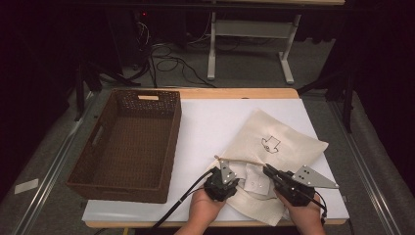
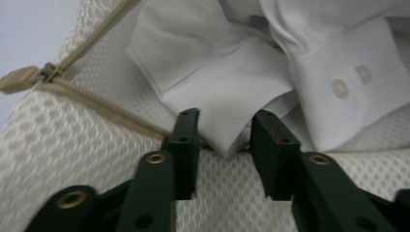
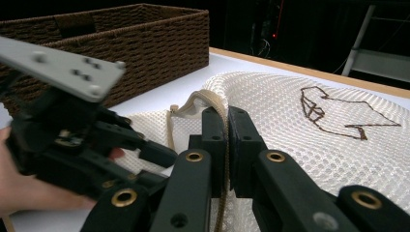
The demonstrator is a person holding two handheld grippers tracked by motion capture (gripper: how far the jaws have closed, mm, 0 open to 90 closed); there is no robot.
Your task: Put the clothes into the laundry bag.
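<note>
Holding the mesh laundry bag's point(image 1: 279, 147) zipper edge point(image 3: 220, 116) clamped in the right gripper point(image 3: 227, 121), the left gripper point(image 2: 223, 133), jaws part-open, straddles the white shirt's folded corner point(image 2: 227, 104) directly ahead, untouched; next it needs closing, then tucking inside.

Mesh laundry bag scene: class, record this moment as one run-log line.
right tool: shut on bag edge | left tool: open around white shirt | basket: beside bag

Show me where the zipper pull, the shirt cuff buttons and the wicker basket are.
zipper pull point(image 2: 18, 79), left gripper view, on its tan tab.
shirt cuff buttons point(image 2: 340, 88), left gripper view, on the nearer button.
wicker basket point(image 1: 172, 142), high view, on its right wall.
</note>
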